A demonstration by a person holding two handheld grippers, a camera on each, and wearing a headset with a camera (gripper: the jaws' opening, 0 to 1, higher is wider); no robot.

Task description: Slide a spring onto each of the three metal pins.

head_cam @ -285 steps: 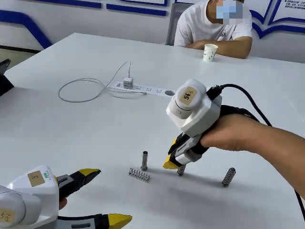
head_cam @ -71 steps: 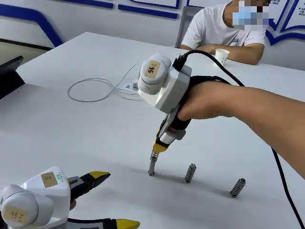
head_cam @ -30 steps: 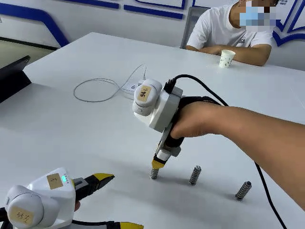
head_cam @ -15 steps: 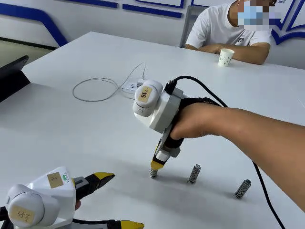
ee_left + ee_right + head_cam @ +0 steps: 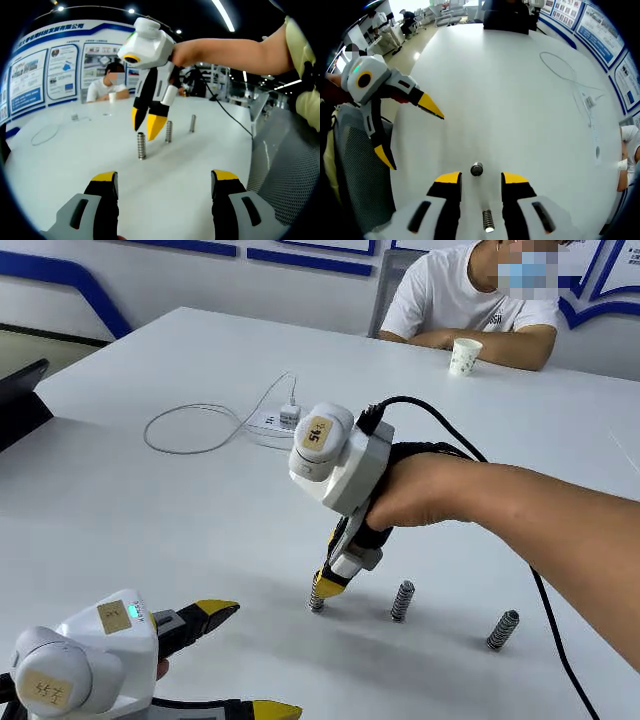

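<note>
Three upright metal pins stand in a row on the white table, each with a spring on it: left pin [image 5: 316, 596], middle pin [image 5: 402, 600], right pin [image 5: 503, 630]. My right gripper [image 5: 328, 585] points down just right of the left pin's top, jaws slightly apart and holding nothing. In the right gripper view that pin's top [image 5: 476, 169] sits just ahead of the right gripper [image 5: 481, 177]. My left gripper [image 5: 245, 660] rests open at the near left. Its own view shows the left gripper [image 5: 165, 177] facing the left pin [image 5: 141, 146] and the right gripper [image 5: 146, 122].
A power strip [image 5: 272, 423] with a white cable loop [image 5: 190, 430] lies at the back left. A person sits at the far edge with a paper cup [image 5: 462, 357]. A black cord [image 5: 450, 435] trails from the right gripper. A mesh chair [image 5: 285, 170] stands beside the table.
The right gripper, pressed on the top of the left pin's spring half a second ago, has come off it to the right with its jaws parted. The left gripper has stayed put.
</note>
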